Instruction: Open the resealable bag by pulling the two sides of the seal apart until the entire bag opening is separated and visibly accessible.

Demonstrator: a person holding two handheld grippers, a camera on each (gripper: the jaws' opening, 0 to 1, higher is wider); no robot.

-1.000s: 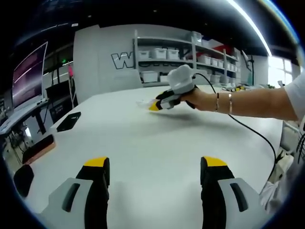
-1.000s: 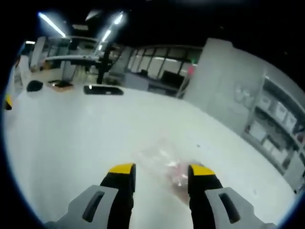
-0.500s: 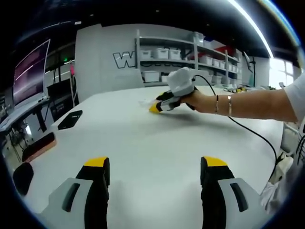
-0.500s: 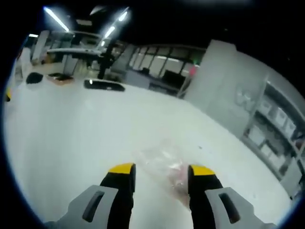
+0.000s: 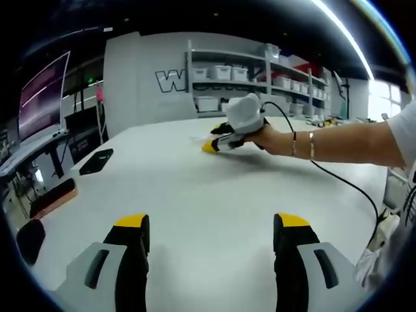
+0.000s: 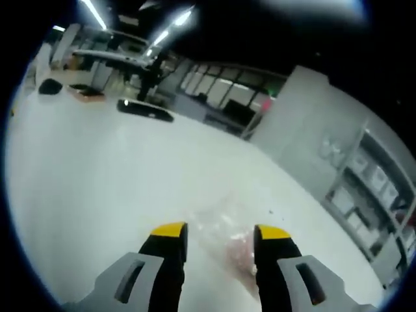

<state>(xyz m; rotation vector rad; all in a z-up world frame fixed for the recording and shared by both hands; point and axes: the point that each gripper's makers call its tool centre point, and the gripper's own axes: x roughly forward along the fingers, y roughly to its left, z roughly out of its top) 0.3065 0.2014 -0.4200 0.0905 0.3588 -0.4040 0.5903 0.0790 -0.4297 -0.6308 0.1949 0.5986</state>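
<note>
Yellow-tipped right gripper [image 6: 213, 232], jaws apart, low astride clear resealable bag [image 6: 227, 237].

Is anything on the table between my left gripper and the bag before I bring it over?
Nothing visible blocks it. Bare white table lies between the open left gripper and the bag, which sits at the right gripper. The dark items lie off to the left edge.

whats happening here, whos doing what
A person is working at a white table with a hand-held tool in each hand. The right tool, open, sits at a clear resealable bag lying flat on the table, not gripping it. The left tool hangs open over bare table, away from the bag.
</note>
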